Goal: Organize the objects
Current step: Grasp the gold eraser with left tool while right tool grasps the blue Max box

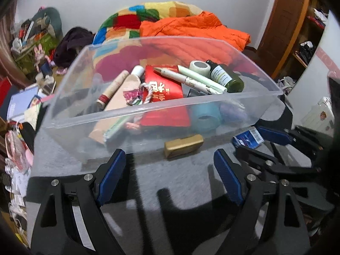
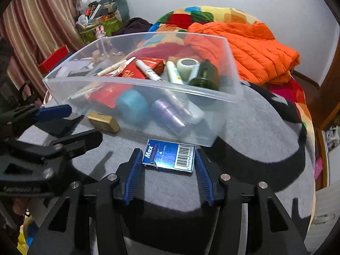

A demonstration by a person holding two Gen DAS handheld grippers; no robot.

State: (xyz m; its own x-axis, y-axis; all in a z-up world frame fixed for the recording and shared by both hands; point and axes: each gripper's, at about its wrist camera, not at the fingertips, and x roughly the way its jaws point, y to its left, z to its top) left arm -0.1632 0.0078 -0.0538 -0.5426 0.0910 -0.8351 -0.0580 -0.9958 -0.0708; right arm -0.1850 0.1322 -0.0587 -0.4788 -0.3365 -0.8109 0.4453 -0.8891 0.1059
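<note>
A clear plastic bin (image 1: 148,110) (image 2: 136,87) sits on the grey and black blanket, filled with pens, a red packet, tape rolls, a green bottle and tubes. A gold bar-shaped object (image 1: 183,145) (image 2: 103,122) lies on the blanket just in front of the bin. My left gripper (image 1: 170,159) is open and empty, just short of the gold bar. A small blue Max box (image 2: 169,155) (image 1: 247,138) lies in front of the bin. My right gripper (image 2: 169,159) is open with its fingers either side of the blue box, apart from it.
An orange jacket (image 2: 250,46) and a multicoloured quilt (image 1: 148,14) lie behind the bin. Cluttered bags and papers (image 1: 27,48) crowd the left side by the striped curtain (image 2: 38,21). A wooden shelf unit (image 1: 297,31) stands at right.
</note>
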